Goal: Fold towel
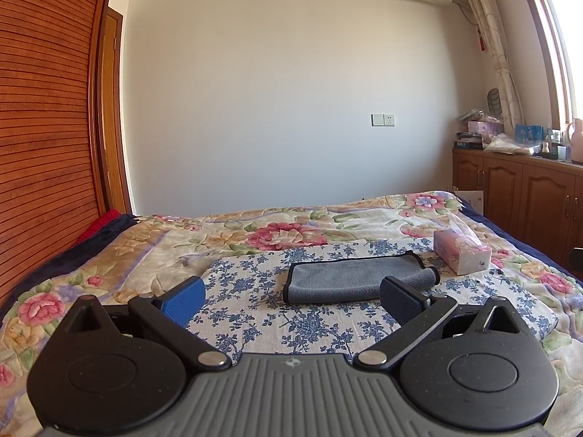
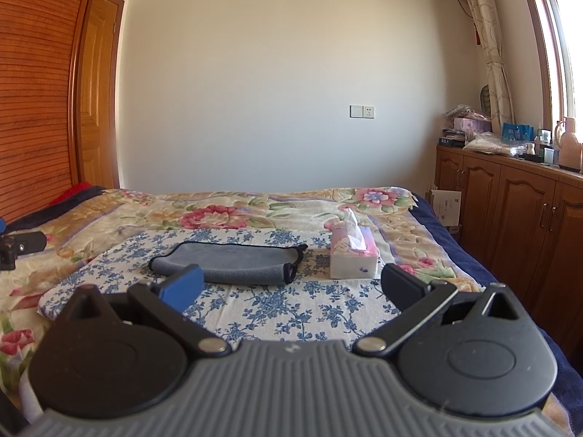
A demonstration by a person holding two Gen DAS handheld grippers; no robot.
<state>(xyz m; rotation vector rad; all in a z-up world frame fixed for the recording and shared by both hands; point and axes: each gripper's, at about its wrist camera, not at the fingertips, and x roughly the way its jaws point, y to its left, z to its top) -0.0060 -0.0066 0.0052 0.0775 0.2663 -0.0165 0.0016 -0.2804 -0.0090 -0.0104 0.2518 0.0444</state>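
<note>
A grey towel with dark trim (image 1: 349, 278) lies folded into a flat strip on a white cloth with blue flowers (image 1: 255, 313) spread on the bed. It also shows in the right wrist view (image 2: 233, 260). My left gripper (image 1: 291, 300) is open and empty, held just short of the towel's near edge. My right gripper (image 2: 291, 286) is open and empty, near the towel's near right end. Part of the left gripper (image 2: 18, 245) shows at the left edge of the right wrist view.
A pink tissue box (image 1: 461, 251) stands right of the towel, also in the right wrist view (image 2: 352, 256). The floral bedspread (image 1: 145, 247) covers the bed. Wooden cabinets (image 2: 517, 211) with clutter stand on the right, a wooden wardrobe (image 1: 40, 127) on the left.
</note>
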